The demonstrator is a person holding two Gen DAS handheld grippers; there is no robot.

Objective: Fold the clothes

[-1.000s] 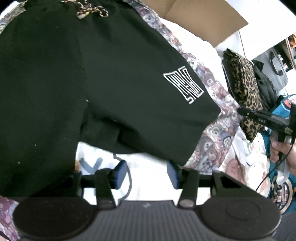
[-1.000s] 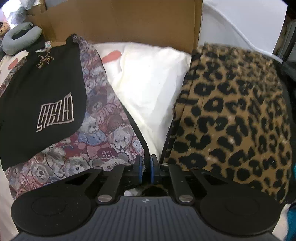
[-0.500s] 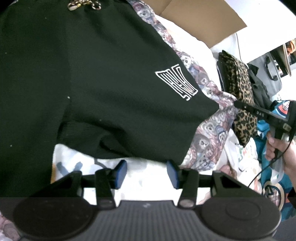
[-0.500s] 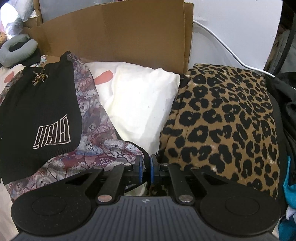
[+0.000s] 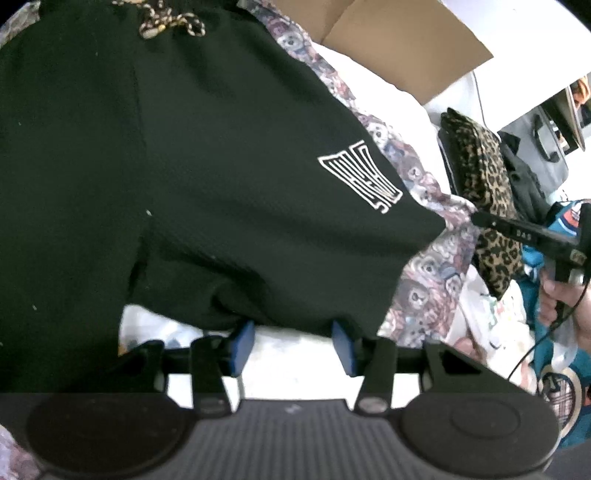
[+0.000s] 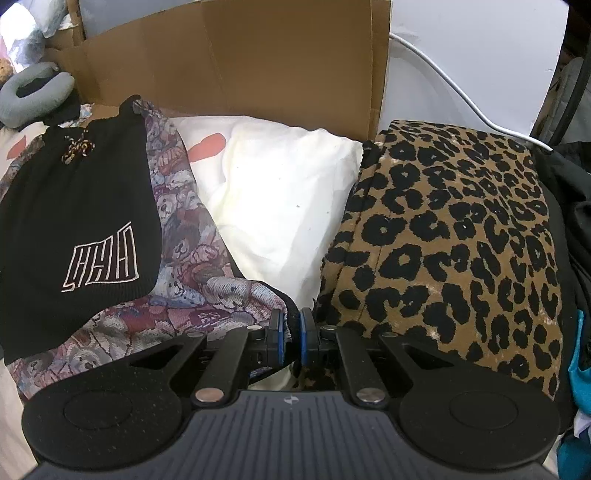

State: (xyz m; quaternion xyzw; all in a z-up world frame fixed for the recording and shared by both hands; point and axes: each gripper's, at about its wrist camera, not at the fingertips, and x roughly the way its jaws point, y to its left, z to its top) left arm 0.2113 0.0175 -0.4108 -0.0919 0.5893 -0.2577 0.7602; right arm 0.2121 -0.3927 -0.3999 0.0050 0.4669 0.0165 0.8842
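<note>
Moved since a second ago: my left gripper (image 5: 291,341) has crept forward, so the hem of the black shorts (image 5: 207,177) now sits right at its fingertips; my right gripper (image 6: 291,332) has drawn back and lifted, and more of the cardboard box (image 6: 258,59) shows behind.
Left claw: released, blue pads (image 5: 242,341) wide apart, nothing between them; the shorts' hem hangs just ahead.
Right claw: clenched on the dark-trimmed corner of the teddy-bear print fabric (image 6: 192,273), pads nearly touching with the cloth edge pinched between.
Black shorts: spread flat on top of the bear-print fabric, white outlined logo (image 5: 360,179) on the leg nearest my right side, braided drawstring (image 5: 171,24) at the far waistband.
Bear-print fabric: shows as a border along the right edge of the shorts.
Neighbours: white pillow (image 6: 280,192) beyond the gripped corner; leopard-print garment (image 6: 454,236) folded just right of it.
Other hand: in the left view I see my hand (image 5: 563,302) holding the right gripper's handle.
</note>
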